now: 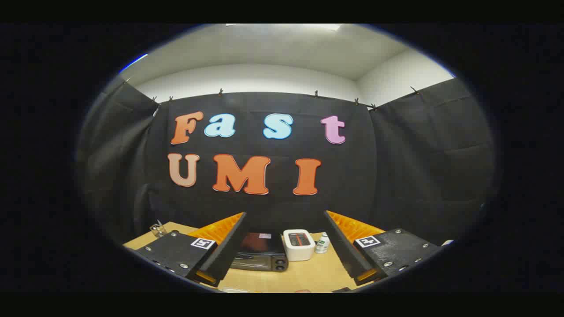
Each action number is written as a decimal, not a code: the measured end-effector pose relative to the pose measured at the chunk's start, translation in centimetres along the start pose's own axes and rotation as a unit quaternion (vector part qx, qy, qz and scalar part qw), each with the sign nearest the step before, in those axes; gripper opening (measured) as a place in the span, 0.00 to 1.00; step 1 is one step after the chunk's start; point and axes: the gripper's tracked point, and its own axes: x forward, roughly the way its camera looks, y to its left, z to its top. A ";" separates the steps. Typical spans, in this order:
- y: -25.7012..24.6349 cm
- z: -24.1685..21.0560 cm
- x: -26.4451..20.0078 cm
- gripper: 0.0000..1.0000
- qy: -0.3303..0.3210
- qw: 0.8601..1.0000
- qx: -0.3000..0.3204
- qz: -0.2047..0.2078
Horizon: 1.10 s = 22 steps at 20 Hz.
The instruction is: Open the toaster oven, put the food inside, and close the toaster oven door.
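2 fingers of the gripper [282, 246] stand wide apart, holding nothing. Beyond them, the toaster oven [261, 257] sits shut on the counter [304, 275]. Its rigid door likely hinges; grip the handle along its top edge.

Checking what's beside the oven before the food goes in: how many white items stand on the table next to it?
2: a white box right beside the toaster oven, then a small white bottle next to it. Both lie beyond the open jaws; more may be hidden.

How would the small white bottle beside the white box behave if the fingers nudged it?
The small white bottle stands upright and narrow, so it probably tips easily, then rolls. It looks light. The hand-held gripper is open, well short of it.
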 end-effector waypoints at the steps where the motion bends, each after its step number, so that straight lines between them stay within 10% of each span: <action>1: -0.1 -0.2 0.0 1.00 0.003 1.000 -0.004 -0.003; 22: 4.3 -3.5 3.4 1.00 0.024 0.998 0.056 0.031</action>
